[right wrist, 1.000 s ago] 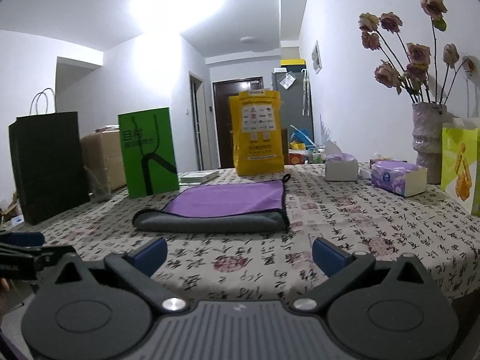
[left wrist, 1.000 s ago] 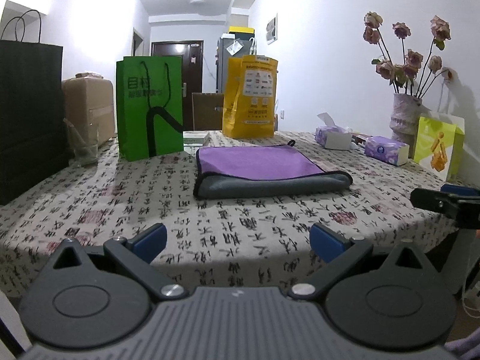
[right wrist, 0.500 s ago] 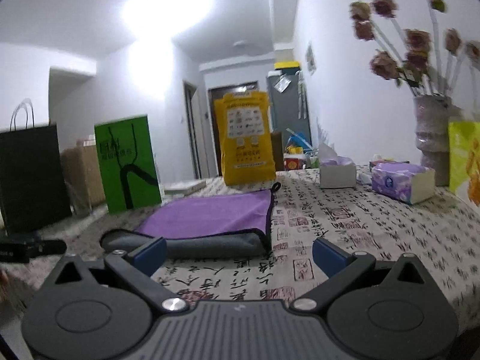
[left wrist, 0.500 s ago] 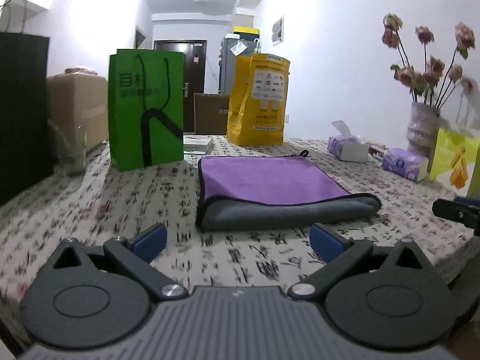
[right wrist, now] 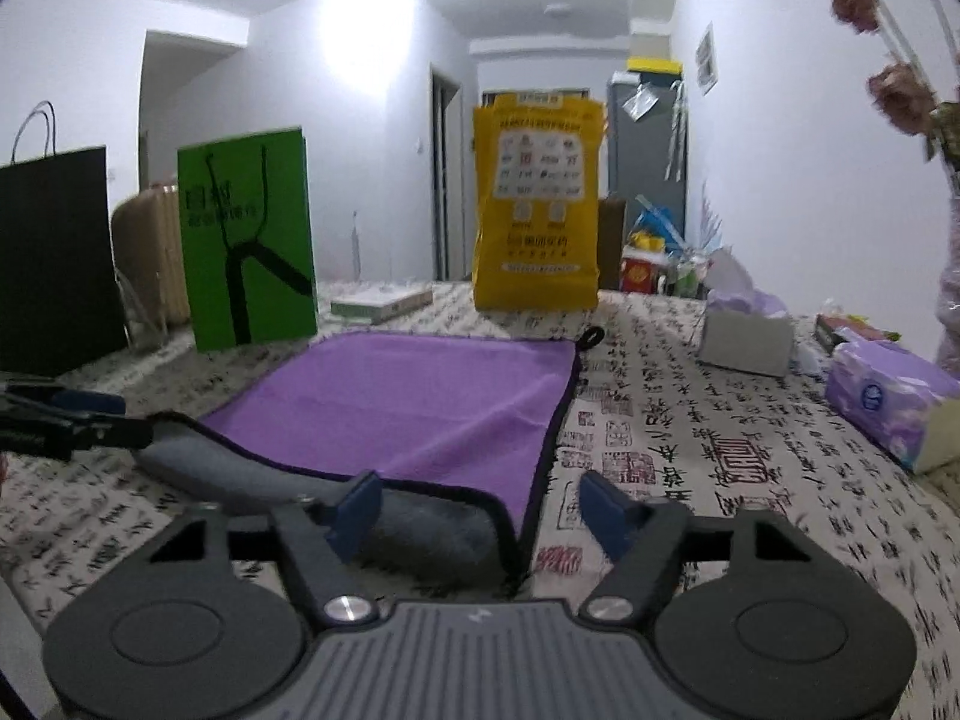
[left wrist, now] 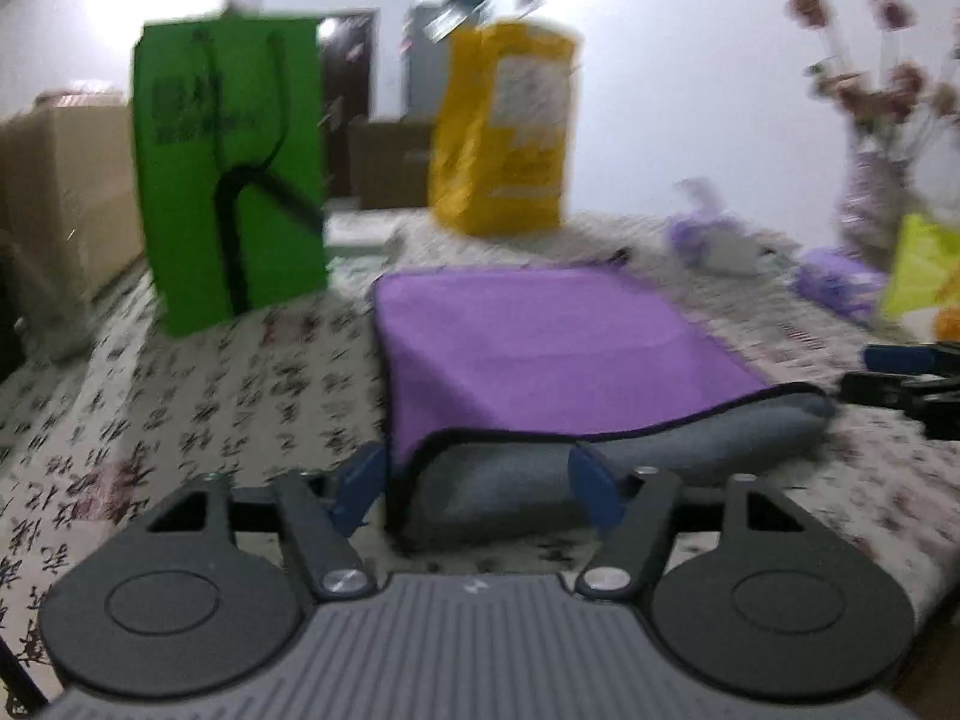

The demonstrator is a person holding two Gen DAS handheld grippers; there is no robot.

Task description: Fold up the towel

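Observation:
A purple towel with a grey underside (left wrist: 540,348) lies folded once on the patterned tablecloth; it also shows in the right wrist view (right wrist: 408,402). Its grey folded edge faces me. My left gripper (left wrist: 477,483) is open, its blue fingertips astride the towel's near left corner. My right gripper (right wrist: 480,510) is open, astride the near right corner. Each gripper shows at the edge of the other's view: the right gripper (left wrist: 900,381) and the left gripper (right wrist: 66,417).
A green bag (left wrist: 231,180), a yellow bag (left wrist: 507,126) and a black bag (right wrist: 54,252) stand behind the towel. Tissue boxes (right wrist: 888,396) and a flower vase (left wrist: 870,198) stand at the right. A white book (right wrist: 381,303) lies at the back.
Both grippers have moved forward over the table to the towel's near corners. Their jaws have narrowed somewhat but stay open.

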